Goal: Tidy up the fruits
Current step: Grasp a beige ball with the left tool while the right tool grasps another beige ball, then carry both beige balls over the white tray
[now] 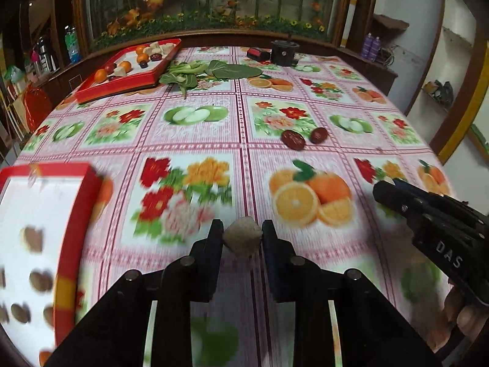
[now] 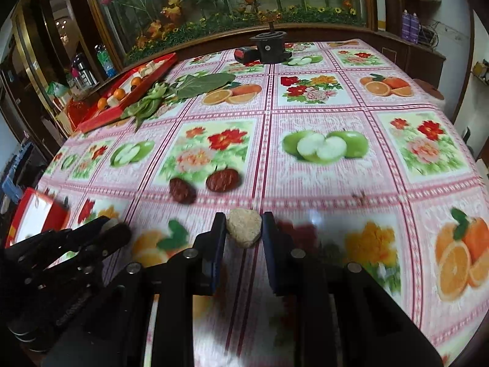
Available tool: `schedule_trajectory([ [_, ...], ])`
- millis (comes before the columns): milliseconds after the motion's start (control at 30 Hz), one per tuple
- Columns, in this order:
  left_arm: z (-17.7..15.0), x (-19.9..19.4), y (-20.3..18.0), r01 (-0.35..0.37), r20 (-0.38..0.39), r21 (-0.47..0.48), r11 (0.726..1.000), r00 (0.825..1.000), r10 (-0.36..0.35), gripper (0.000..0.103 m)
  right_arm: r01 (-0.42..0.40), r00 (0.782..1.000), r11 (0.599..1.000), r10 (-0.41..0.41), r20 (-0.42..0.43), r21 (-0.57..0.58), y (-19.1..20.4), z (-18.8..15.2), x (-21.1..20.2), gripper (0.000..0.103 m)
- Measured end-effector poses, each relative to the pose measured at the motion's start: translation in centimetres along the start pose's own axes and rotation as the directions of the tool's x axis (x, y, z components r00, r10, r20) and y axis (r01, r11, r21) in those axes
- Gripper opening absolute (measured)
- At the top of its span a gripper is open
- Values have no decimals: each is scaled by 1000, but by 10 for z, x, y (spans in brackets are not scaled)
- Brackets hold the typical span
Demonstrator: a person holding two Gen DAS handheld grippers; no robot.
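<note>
Beige, rough-textured fruit pieces (image 1: 242, 236), 1 pinched in each gripper: left (image 1: 242, 238), right (image 2: 244, 232).

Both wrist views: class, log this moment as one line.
left gripper: shut on beige lump | right gripper: shut on beige piece | two dates loose on table | near tray left

We take the 2 dates (image 1: 304, 138) on the tablecloth (image 1: 214, 140) as our landmark: the near tray (image 1: 73, 238) lies left and before them, the far tray (image 1: 122, 82) left and behind, the leafy greens (image 1: 211, 72) behind, just right of that far tray.
</note>
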State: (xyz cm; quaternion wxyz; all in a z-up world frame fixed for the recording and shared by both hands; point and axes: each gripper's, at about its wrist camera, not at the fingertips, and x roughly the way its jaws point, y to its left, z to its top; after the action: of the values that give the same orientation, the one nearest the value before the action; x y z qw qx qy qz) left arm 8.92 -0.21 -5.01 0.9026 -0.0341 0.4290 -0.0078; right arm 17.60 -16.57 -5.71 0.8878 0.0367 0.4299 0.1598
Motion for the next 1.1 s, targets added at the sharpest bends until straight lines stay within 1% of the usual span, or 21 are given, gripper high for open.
schedule_trajectory([
  [200, -26, -33, 2, 24, 25, 18, 1000, 999, -24, 25, 7, 999, 1000, -6, 41, -21, 11, -33, -55, 25],
  [467, -49, -62, 8, 6, 54, 19, 1000, 999, -7, 25, 5, 996, 999, -2, 85, -43, 38, -74, -109, 26],
  [800, -68, -79, 25, -10, 69, -2, 1000, 998, 10, 25, -23, 997, 998, 27, 75, -58, 67, -109, -123, 26],
  [1100, -80, -88, 39, -26, 71, -28, 999, 997, 28, 25, -51, 995, 996, 57, 78, -73, 87, -122, -129, 26],
])
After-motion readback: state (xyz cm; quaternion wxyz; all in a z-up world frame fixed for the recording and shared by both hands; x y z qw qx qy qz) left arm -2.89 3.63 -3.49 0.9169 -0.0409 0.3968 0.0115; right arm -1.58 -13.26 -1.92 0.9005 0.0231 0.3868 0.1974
